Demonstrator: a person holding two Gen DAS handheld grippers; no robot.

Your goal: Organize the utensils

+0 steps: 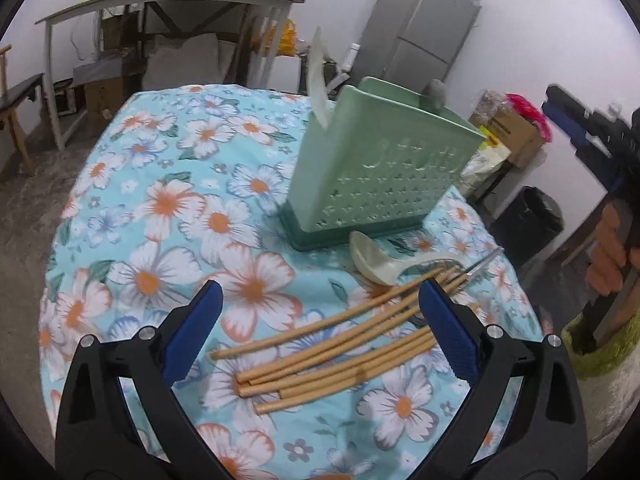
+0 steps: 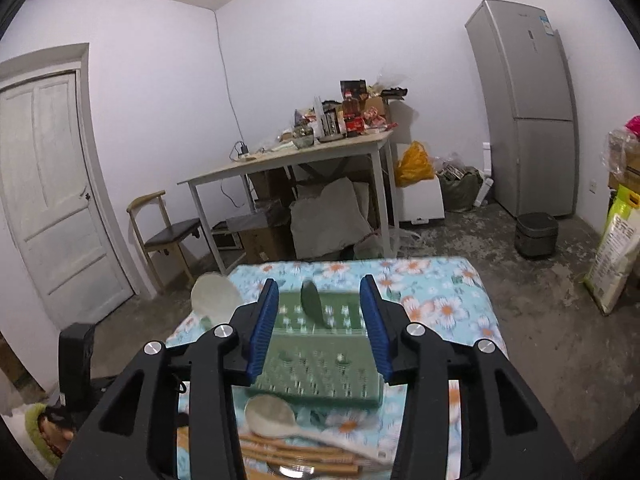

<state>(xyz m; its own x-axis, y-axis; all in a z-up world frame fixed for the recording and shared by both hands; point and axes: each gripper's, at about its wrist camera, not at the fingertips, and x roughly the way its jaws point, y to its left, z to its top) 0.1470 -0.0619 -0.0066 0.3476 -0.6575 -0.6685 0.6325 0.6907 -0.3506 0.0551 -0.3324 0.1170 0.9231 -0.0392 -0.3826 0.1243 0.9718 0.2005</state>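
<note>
Nearest, the left tool (image 1: 320, 328) hangs with its jaws spread wide and nothing between them, low over a loose bundle of bamboo chopsticks (image 1: 340, 356) on the floral tabletop (image 1: 168, 208). Just beyond lies a pale ladle (image 1: 384, 260). Farther on stands the green utensil holder (image 1: 380, 168), a white spoon (image 1: 320, 76) upright inside. The right tool (image 2: 320, 328) hovers above the holder, also spread wide and bare. A grey fridge (image 2: 524, 108) stands far right.

White walls, grey fridge (image 2: 528, 108), cluttered table (image 2: 304, 156).
</note>
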